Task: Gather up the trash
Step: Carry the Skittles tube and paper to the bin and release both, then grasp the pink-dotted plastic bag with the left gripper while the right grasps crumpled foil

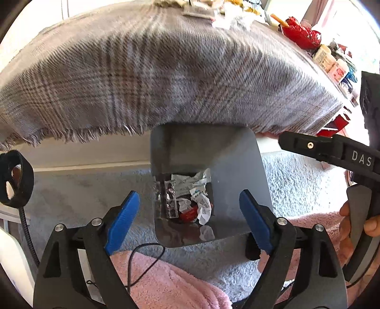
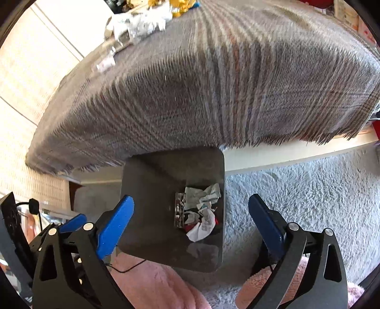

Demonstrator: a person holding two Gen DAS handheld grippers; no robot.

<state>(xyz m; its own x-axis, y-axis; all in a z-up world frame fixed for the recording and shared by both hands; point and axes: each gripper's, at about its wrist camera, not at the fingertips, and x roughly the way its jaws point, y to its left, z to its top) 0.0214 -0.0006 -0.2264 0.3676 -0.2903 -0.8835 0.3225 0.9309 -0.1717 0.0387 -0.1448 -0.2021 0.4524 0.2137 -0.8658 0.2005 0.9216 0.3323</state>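
Presently, left wrist view: left tongs (image 1: 190,218) spread wide, nothing between the blue pads, held above the grey bin (image 1: 237,166), which stands on the pale shaggy rug (image 1: 296,180) just below the fringed edge of the plaid cloth (image 1: 166,71) covering the desk. Bin contents: crumpled white paper (image 1: 201,204), a foil blister strip (image 1: 171,199), a red scrap (image 1: 188,214). Remaining trash: a heap of white and yellow wrappers (image 1: 228,14) at the far edge of the desk; red packaging (image 1: 299,31) and small bottles sit off to the right of it. Right tongs' body visible at the right edge, held in a hand (image 1: 370,223). Right wrist view: right tongs (image 2: 192,218) likewise spread and empty, above the same bin (image 2: 147,180); crumpled paper (image 2: 201,214) inside; loose white wrappers (image 2: 140,23) on the cloth, well apart from both tools. Judgement: both tools appear free for another pickup. Recommended handling: raise clear of the cloth fringe, approach one wrapper from above, pinch a raised crease rather than a flat face, and avoid snagging the cloth. Crumpled paper and foil are light and may slip; release only once over the bin's mouth.
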